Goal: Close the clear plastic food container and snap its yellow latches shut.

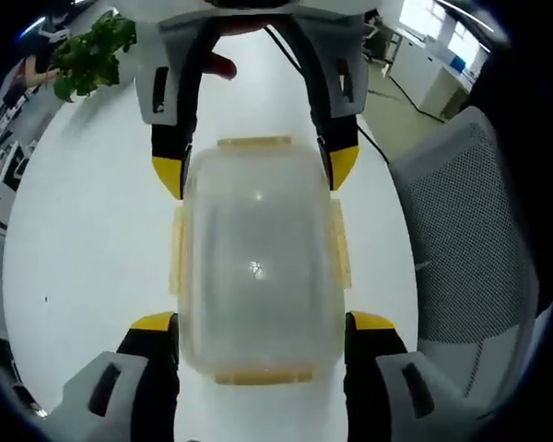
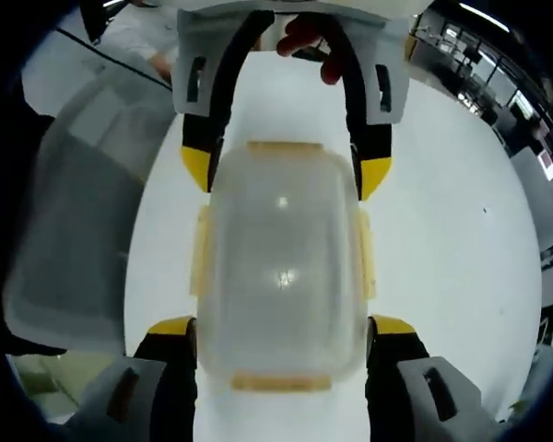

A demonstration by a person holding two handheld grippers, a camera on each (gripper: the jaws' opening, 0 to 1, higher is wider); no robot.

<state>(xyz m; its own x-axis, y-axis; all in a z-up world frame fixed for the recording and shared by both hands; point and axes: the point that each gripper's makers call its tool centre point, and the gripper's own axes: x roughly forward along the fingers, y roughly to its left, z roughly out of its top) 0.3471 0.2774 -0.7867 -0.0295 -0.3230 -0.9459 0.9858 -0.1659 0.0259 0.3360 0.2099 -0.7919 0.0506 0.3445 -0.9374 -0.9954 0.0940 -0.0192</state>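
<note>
Fingers, left gripper (image 1: 258, 322): spread wide, one yellow-tipped finger (image 1: 154, 322) on each side of the container's near end, at or just beside its side walls; whether they press it I cannot tell.
Fingers, right gripper (image 2: 281, 324): likewise wide apart, one finger (image 2: 172, 326) on each side of the container's near end in the right gripper view; contact cannot be told.
Opposite gripper: in each view the other gripper comes in from the far side, its yellow tips flanking the far corners of the container, as at (image 1: 168, 173) and (image 2: 196, 166); part of a hand (image 2: 306, 41) shows behind it.
Table (image 1: 83, 239): white and round-edged, running out beyond the fingers on both sides and carrying the container.
Chair (image 1: 465, 249): grey mesh back, off the table edge to the right of the left fingers.
Container (image 1: 258, 253): clear plastic, rectangular with rounded corners, lying flat on the table between both pairs of fingers; also seen at (image 2: 284, 262).
Lid: clear, sitting on top of the container.
Plant (image 1: 92, 51): green leaves at the far left of the table, well apart from the fingers.
Latches (image 1: 254, 143): yellow, one on each of the four sides, jutting out from the lid's rim; whether snapped down I cannot tell.
</note>
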